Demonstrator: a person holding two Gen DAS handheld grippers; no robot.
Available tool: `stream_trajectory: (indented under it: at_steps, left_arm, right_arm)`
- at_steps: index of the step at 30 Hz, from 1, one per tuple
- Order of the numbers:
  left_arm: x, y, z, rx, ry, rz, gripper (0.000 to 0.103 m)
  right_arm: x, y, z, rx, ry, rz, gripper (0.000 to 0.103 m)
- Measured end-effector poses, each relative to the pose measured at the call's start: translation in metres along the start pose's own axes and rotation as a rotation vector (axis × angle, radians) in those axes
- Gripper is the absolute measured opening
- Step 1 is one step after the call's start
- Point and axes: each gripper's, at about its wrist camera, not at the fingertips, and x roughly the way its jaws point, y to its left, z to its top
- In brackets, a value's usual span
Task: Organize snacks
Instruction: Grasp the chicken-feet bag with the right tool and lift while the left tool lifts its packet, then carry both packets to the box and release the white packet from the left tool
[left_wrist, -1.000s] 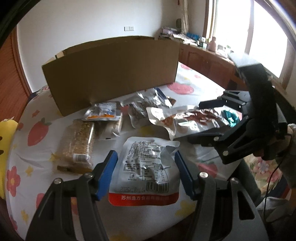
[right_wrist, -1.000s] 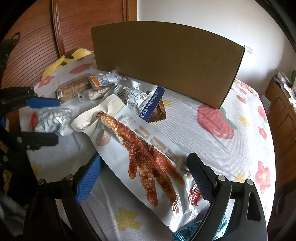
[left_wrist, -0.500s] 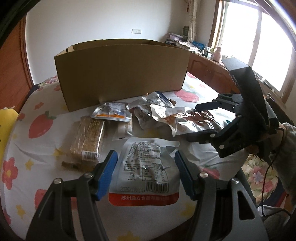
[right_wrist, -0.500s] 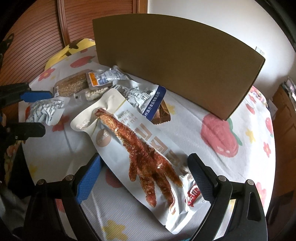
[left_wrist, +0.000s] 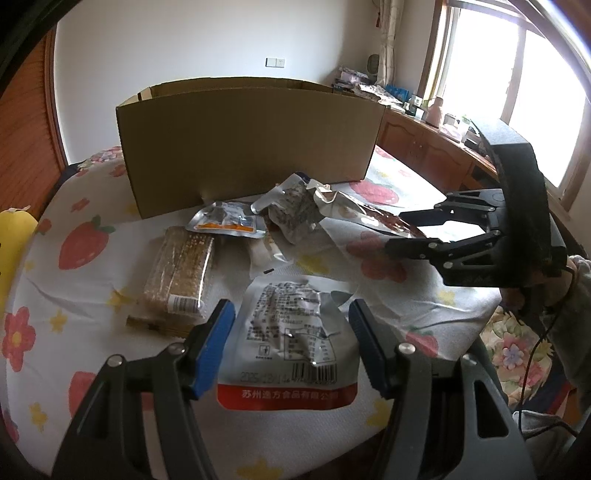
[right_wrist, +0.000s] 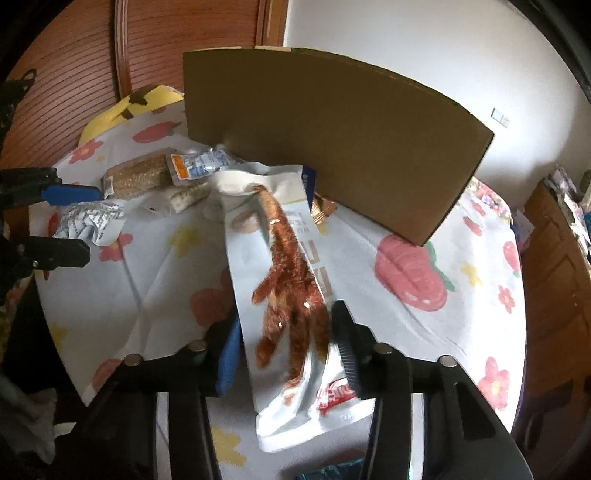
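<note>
Strawberry-print tablecloth (right_wrist: 424, 332) is lying under everything while my right gripper (right_wrist: 284, 343), tilted downward, is closing its jaws around the chicken-foot pouch (right_wrist: 284, 266). My left gripper (left_wrist: 291, 332) is hovering half-open over the silver pouch (left_wrist: 291, 332). Several snacks are waiting loose near the cardboard box (left_wrist: 251, 147); I'm seeing none inside it.

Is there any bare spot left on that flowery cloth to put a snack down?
Yes. The cloth is bare to the right of the chicken-foot pouch, in front of the cardboard box. Another clear strip lies left of the cracker pack. It is crowded in the middle, where packets pile against the box front.
</note>
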Motion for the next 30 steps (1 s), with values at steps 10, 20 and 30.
stream_trajectory:
  at_steps: [10,20,30]
  left_arm:
    - [-0.005,0.000,0.002,-0.008,-0.018,0.003,0.063]
    - [-0.007,0.000,0.004,-0.007,-0.021,0.001,0.063]
    - [-0.011,0.001,0.008,-0.011,-0.033,0.008,0.063]
  right_arm:
    - [-0.027,0.003,0.000,0.007,-0.052,0.014,0.042]
    - [-0.041,0.009,0.004,0.009,-0.082,-0.004,0.012]
    - [-0.039,0.008,0.006,0.001,-0.080,-0.021,0.005]
